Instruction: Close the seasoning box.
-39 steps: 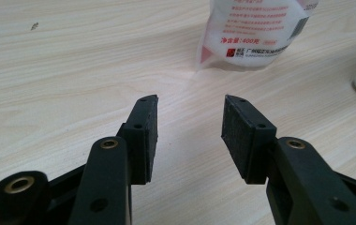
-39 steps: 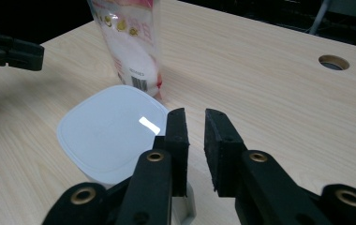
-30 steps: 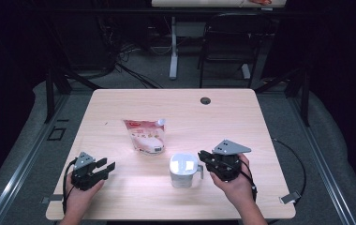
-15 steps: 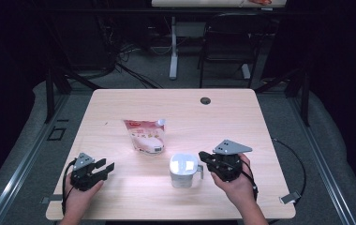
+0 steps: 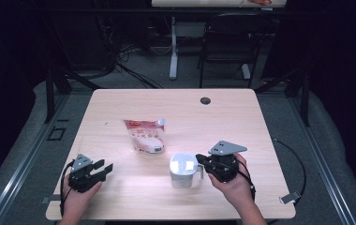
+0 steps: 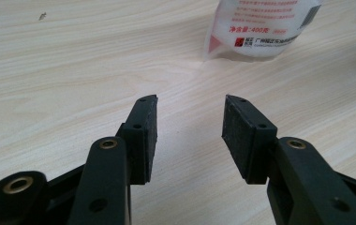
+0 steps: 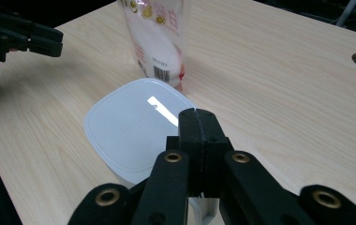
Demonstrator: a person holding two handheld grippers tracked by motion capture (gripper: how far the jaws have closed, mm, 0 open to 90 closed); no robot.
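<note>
White lidded jug [image 5: 183, 169] stands near the desk's [image 5: 120, 101] front edge; the right gripper [image 7: 196, 123], jaws pressed together, seemingly pinches its handle. Left gripper [image 6: 190, 123] hovers spread, front-left corner.

A light wooden desk [image 5: 241, 126] with a round cable hole [image 5: 205, 100] near its far edge; behind it, a dark chair [image 5: 227, 47] on grey floor [image 5: 134, 79].

Right hand-held gripper [image 5: 199, 161] just closing, left hand-held gripper [image 5: 105, 168] agape.
</note>
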